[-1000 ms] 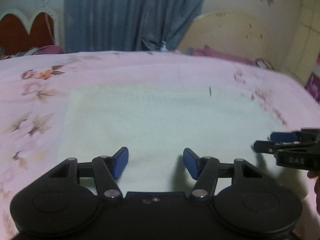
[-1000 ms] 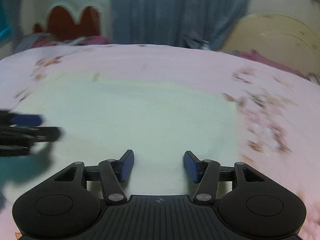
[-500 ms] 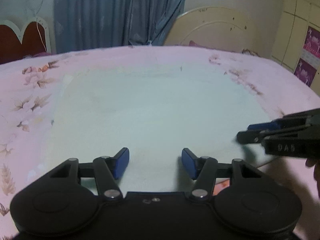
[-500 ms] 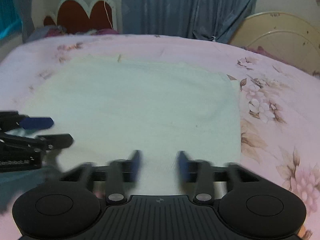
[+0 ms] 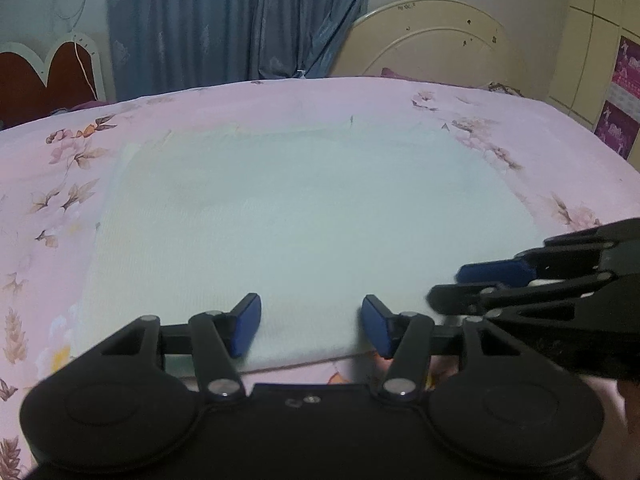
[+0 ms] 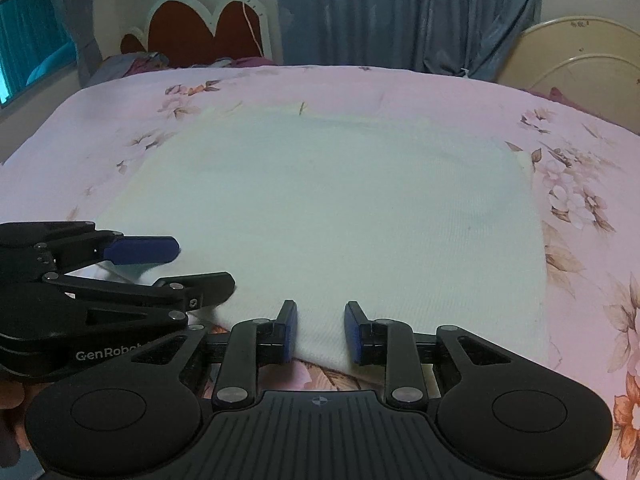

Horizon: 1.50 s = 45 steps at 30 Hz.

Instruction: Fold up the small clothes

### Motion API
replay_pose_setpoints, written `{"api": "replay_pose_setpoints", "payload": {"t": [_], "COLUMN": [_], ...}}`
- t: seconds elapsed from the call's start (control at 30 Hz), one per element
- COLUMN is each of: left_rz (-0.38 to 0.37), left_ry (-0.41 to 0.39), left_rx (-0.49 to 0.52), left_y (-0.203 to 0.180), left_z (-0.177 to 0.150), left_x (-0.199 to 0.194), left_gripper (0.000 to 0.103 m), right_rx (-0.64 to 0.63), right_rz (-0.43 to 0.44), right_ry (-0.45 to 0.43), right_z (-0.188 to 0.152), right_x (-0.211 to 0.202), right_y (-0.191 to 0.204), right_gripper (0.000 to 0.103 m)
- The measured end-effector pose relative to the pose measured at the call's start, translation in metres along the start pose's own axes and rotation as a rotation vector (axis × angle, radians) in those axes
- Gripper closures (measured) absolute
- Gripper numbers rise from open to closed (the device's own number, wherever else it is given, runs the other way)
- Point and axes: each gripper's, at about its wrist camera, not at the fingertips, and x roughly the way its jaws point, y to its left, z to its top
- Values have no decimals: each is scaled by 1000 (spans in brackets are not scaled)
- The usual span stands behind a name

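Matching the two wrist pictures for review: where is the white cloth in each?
Left wrist: white cloth fills the centre, near edge between the left gripper fingers.
Right wrist: white cloth central, near edge between the right gripper fingers.
Shared landmark: blue curtain.

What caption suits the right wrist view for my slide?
Right tongs straddle the near edge of a pale cloth on a floral bedsheet; left tongs alongside.
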Motion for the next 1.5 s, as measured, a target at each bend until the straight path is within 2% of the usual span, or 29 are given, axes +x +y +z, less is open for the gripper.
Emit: {"api": "replay_pose_setpoints", "payload": {"t": [0.5,0.57,0.67,0.73,0.83,0.87,0.93,1.0,1.03,1.13,1.27,1.5], "left_rz": [92,87,93,80,30,5,-34,-49,-40,-49,-32,26], "left_ry": [-8,-9,-18,-45,-71,-65,-50,-20,-11,20,19,11], "left_rx": [-89,-106,-126,-134,-97,-81,-60,-28,-27,-61,-23,-64], "left_y": [64,71,71,63,33,20,0,-17,-21,-15,-6,34], "left_z": [-24,-26,-23,-17,-6,-2,3,4,4,2,-1,-13], "left_x": [-25,-27,-32,-36,-33,-29,-20,-10,-7,2,0,-14], "left_gripper": [46,47,50,50,43,38,35,36,44,42,40,41], "right_rx": [127,151,142,151,119,99,68,50,50,69,18,95], "right_rz": [-189,-186,-193,-171,-111,-90,-57,-38,-33,-31,-51,-157], "right_ry": [-8,-3,-10,-64,-84,-77,-58,-36,-23,-15,-5,-13], "right_z": [-42,-48,-46,-39,-25,-21,-16,-15,-16,-19,-23,-39], "right_x": [-43,-46,-51,-60,-53,-48,-39,-29,-24,-20,-22,-38], "right_y": [-84,-91,-89,-83,-59,-48,-32,-20,-16,-18,-17,-70], "right_gripper": [76,76,75,76,76,76,75,75,75,76,76,76]}}
